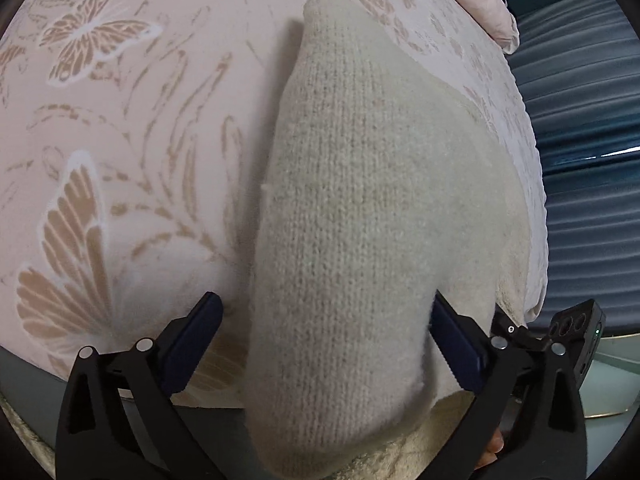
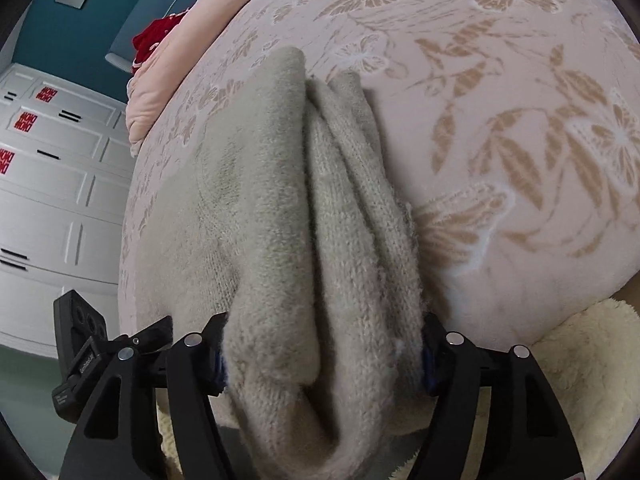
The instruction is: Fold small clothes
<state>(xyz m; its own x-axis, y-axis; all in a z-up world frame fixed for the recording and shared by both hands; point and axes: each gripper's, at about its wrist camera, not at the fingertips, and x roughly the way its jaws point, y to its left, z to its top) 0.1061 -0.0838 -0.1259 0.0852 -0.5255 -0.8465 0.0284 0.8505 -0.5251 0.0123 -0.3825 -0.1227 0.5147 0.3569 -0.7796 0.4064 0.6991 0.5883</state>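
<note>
Jaws: my left gripper point(image 1: 326, 334) wide apart around the sweater point(image 1: 360, 200), not squeezing | my right gripper point(image 2: 324, 354) pinches the sweater's bunched folds | sweater: on the pink blanket point(image 1: 132, 152), running from 6 toward 12 o'clock | white drawers point(image 2: 52, 184) at 9 o'clock.

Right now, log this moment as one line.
left gripper: open, straddling knit garment | right gripper: pinching bunched folds | surface: butterfly bedspread
</note>
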